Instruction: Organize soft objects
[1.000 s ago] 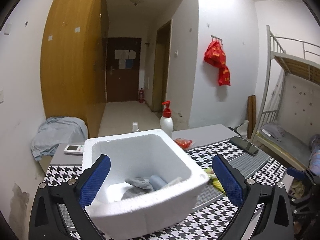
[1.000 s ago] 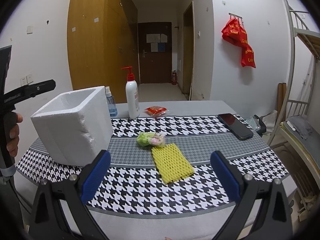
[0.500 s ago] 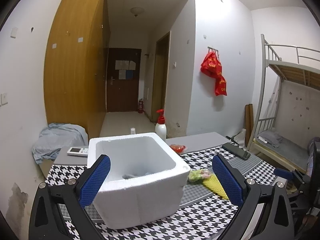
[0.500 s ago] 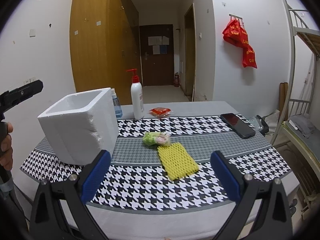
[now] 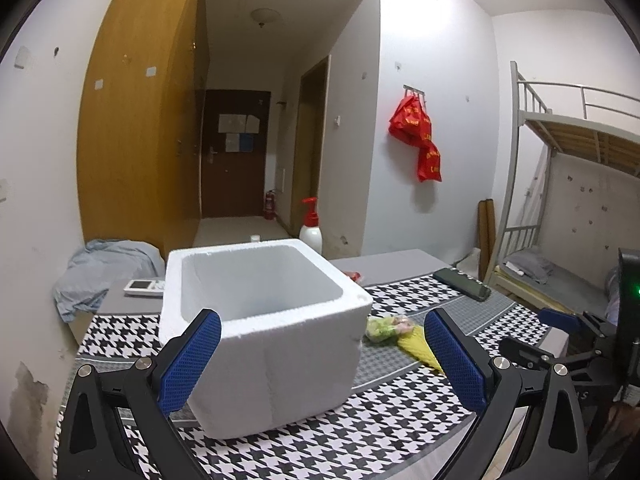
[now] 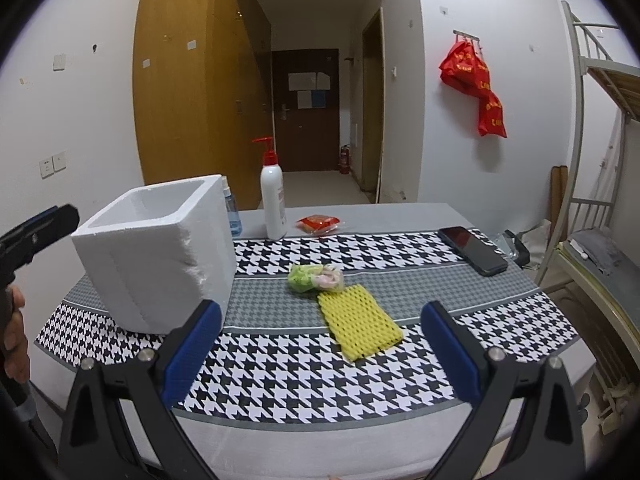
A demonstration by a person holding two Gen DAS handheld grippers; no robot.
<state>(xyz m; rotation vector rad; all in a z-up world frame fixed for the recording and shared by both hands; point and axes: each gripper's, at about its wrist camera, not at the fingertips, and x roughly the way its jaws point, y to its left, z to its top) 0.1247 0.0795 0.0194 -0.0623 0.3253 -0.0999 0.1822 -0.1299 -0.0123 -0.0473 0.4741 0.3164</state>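
my left tool (image 5: 322, 360) gapes wide and empty before the foam box (image 5: 260, 320); my right tool (image 6: 320, 348), also wide and empty, faces the yellow net (image 6: 360, 322) and green bundle (image 6: 316, 278) on the table (image 6: 280, 372), lined up for picking

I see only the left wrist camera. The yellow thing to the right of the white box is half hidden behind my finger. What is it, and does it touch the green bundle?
Observer: The right wrist view shows it whole. It is a yellow foam net lying flat, and its far corner meets the green and pink bundle.
Operator: Is the right gripper ready for it?
Observer: The right gripper is open, holds nothing and faces the net.
Operator: Is anything behind the box that I miss?
Observer: A small blue bottle stands close behind the foam box, beside the white pump bottle.
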